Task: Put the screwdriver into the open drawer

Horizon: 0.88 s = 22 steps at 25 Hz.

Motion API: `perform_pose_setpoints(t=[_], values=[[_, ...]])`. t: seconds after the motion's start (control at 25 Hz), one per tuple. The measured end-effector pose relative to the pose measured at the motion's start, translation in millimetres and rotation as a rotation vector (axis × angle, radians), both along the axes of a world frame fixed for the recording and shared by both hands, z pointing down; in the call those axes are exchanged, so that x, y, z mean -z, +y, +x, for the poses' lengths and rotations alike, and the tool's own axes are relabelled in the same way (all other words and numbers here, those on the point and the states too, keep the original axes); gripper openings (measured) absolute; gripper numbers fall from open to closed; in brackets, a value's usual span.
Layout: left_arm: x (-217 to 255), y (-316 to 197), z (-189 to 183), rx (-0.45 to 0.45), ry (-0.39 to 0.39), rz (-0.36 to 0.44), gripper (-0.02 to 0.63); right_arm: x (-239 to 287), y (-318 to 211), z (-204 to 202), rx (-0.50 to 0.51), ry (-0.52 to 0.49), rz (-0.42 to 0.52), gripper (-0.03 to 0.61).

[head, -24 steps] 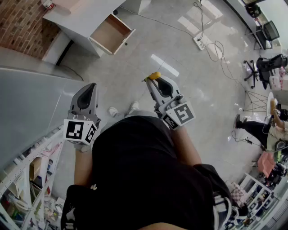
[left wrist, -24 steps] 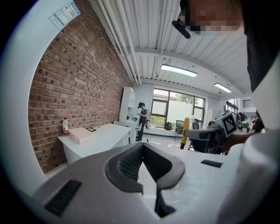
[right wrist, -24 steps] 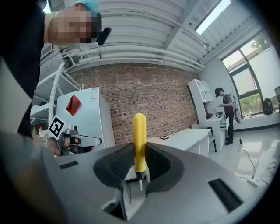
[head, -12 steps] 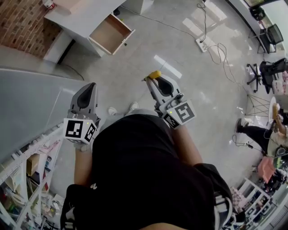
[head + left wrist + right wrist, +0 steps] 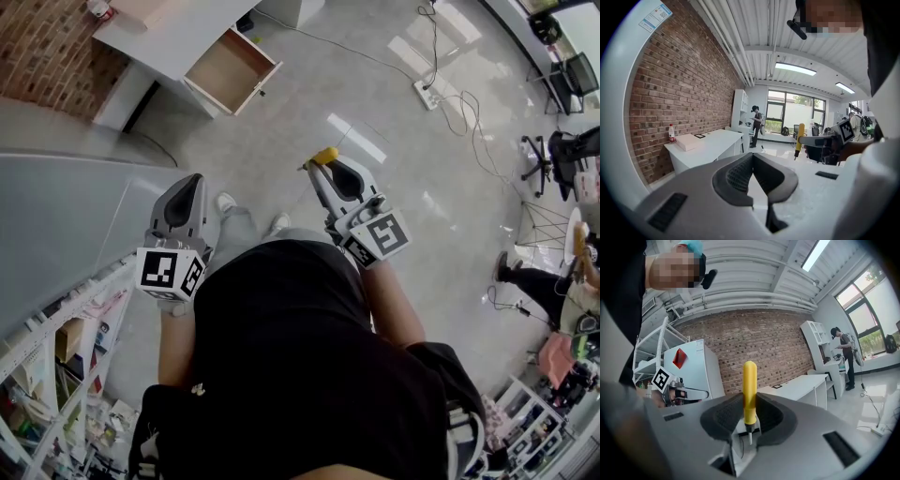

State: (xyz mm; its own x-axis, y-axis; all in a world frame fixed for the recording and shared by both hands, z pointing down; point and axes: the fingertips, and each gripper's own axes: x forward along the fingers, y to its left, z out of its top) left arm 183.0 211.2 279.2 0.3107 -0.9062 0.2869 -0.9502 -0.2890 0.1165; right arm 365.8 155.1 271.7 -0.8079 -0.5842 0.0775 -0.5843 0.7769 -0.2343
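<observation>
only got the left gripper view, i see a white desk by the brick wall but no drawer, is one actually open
Observer: Yes. The head view shows the drawer pulled out of the desk, and nothing shows inside it.
Operator: is the screwdriver gripped ok, it's tiny from here
Observer: In the right gripper view the right gripper has its jaws shut on the yellow handle of the screwdriver, handle up, metal tip down.
Operator: anything between us and the drawer
Observer: The head view shows only bare floor between the screwdriver and the drawer. A power strip with its cables lies off to the right.
</observation>
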Motion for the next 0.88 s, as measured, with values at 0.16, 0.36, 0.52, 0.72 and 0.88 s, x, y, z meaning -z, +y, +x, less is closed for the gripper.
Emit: perform_pose_setpoints(t=[0.16,0.36,0.52,0.72,0.88], values=[[-3.7,-13.8,-13.7,0.002,0.016,-0.001,0.003,-3.1,-12.1,-16.6,0.005,0.005,-0.014,0.089],[-4.1,-40.0,-43.8,-0.015,0.033,0.003,0.003,-3.4,-32.1,-51.9,0.01,0.022,-0.015,0.089],[-7.9,-61.1,-77.3,-0.033,0.049,-0.006,0.003,-6.8,-50.2,-85.8,0.003,0.044,-0.02,0.089],[-12.6,-86.3,-119.2,-0.056,0.059,-0.012,0.003,-10.7,-74.1,-129.4,-0.025,0.052,-0.038,0.089],[-15.7,-105.4,-153.8,-0.075,0.066,-0.021,0.003,-9.2,-92.0,-161.9,-0.05,0.043,-0.039,0.089]])
